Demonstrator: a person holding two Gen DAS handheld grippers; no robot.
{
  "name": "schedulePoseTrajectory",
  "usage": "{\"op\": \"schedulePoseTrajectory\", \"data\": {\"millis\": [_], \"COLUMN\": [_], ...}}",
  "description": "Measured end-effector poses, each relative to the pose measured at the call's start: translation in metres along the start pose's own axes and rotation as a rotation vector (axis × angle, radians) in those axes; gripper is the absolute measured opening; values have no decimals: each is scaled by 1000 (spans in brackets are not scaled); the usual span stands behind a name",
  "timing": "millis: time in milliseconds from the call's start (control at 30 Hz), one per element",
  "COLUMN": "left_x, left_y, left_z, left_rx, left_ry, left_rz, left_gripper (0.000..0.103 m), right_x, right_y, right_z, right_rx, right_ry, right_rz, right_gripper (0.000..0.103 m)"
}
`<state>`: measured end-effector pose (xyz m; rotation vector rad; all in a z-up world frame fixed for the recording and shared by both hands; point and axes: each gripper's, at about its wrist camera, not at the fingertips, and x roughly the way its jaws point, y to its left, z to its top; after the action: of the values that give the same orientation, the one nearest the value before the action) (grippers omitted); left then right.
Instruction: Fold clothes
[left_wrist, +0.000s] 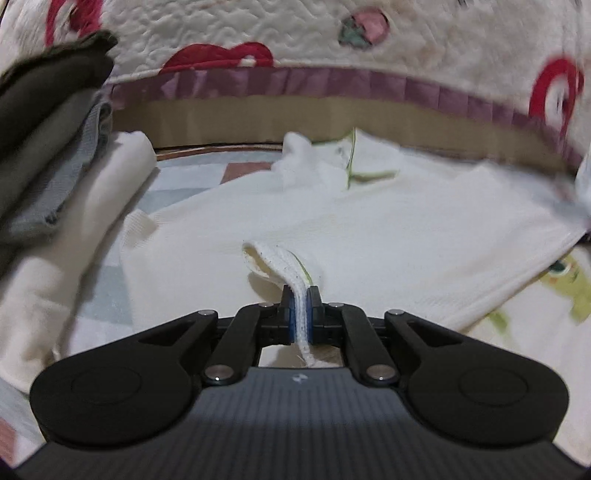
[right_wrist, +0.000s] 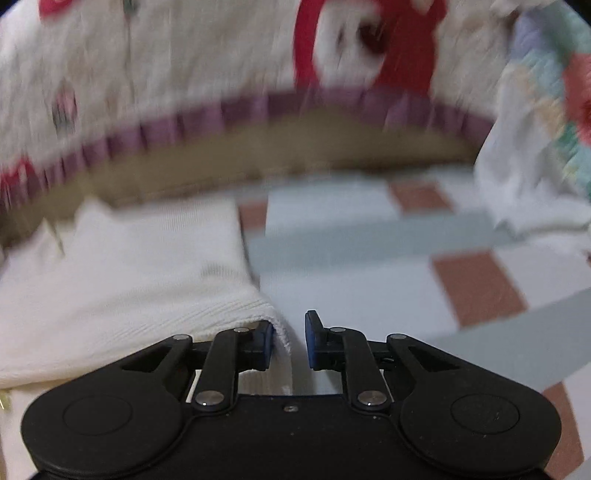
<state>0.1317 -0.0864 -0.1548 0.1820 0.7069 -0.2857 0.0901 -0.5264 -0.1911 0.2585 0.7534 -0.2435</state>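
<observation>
Left tongs (left_wrist: 301, 314) are clamped tight on a folded edge of a cream-white garment (left_wrist: 369, 236), the ribbed fabric pinched upright between the blue pads (left_wrist: 291, 314). Ahead of these tongs the garment spreads flat across a checked cover (left_wrist: 192, 184) of pale blue, white and brick-red squares. To their left stands a stack of folded clothes (left_wrist: 48, 147): dark pieces on top, grey below, white at the bottom. Beyond the garment runs a tan band, then a purple frill, then a quilted white blanket (left_wrist: 295, 33) with red shapes.

Right tongs (right_wrist: 289, 341) stand partly apart. A ribbed corner of the same cream-white garment (right_wrist: 129, 266) lies between the fingers, touching the left pad (right_wrist: 264, 345); the right pad (right_wrist: 314, 341) stands clear of the cloth, so nothing is pinched. Most of the garment lies to the left of these tongs. Ahead and to the right is the bare checked cover (right_wrist: 369, 240), and at far right a heap of white and floral cloth (right_wrist: 535, 158). This view is blurred.
</observation>
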Motion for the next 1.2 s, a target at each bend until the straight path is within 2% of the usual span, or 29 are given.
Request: {"op": "schedulePoseTrajectory", "data": {"millis": [67, 200, 333, 367, 467, 533, 667, 767, 867, 933, 967, 1000, 1100, 1133, 1167, 1200], "left_x": [-1, -3, 3, 0, -9, -13, -11, -4, 3, 4, 5, 5, 4, 4, 5, 5], "left_y": [-1, 2, 10, 14, 24, 33, 49, 55, 59, 62, 64, 65, 67, 67, 68, 68], "left_z": [1, 0, -5, -4, 3, 9, 7, 1, -2, 0, 1, 3, 6, 6, 5, 5], "left_rx": [27, 92, 67, 46, 10, -30, -124, -112, -63, -38, -32, -32, -46, -53, -59, -62], "left_ry": [28, 42, 80, 73, 29, 2, -13, 17, 69, 75, 74, 70, 54, 53, 54, 57], "left_rz": [-13, -42, -54, -71, -105, -121, -118, -100, -69, -76, -82, -89, -110, -119, -130, -137], "left_gripper": [5, 8, 15, 15, 17, 18, 19, 19, 19, 19, 19, 19, 19, 19, 19, 19], "right_x": [-4, -7, -19, -25, -54, -56, -11, 30, 61, 77, 87, 94, 103, 104, 104, 104], "right_y": [1, -7, -18, -22, -44, -50, -24, -5, 7, 15, 18, 20, 25, 28, 31, 37], "right_z": [5, 8, 4, 5, 14, 29, 63, 84, 101, 107, 110, 111, 105, 102, 100, 98], "right_rx": [-44, -2, 58, 74, 193, 244, 185, 150, 144, 114, 104, 99, 103, 94, 77, 42], "right_ry": [-3, 25, 90, 90, 15, -5, 85, 121, 135, 144, 152, 154, 110, 99, 94, 97], "right_rz": [-5, 4, 75, 110, 294, 325, 223, 261, 229, 187, 153, 122, 94, 113, 153, 174], "right_gripper": [25, 36, 36, 40, 42, 42, 42, 33, 35, 39, 49, 53, 55, 55, 48, 14]}}
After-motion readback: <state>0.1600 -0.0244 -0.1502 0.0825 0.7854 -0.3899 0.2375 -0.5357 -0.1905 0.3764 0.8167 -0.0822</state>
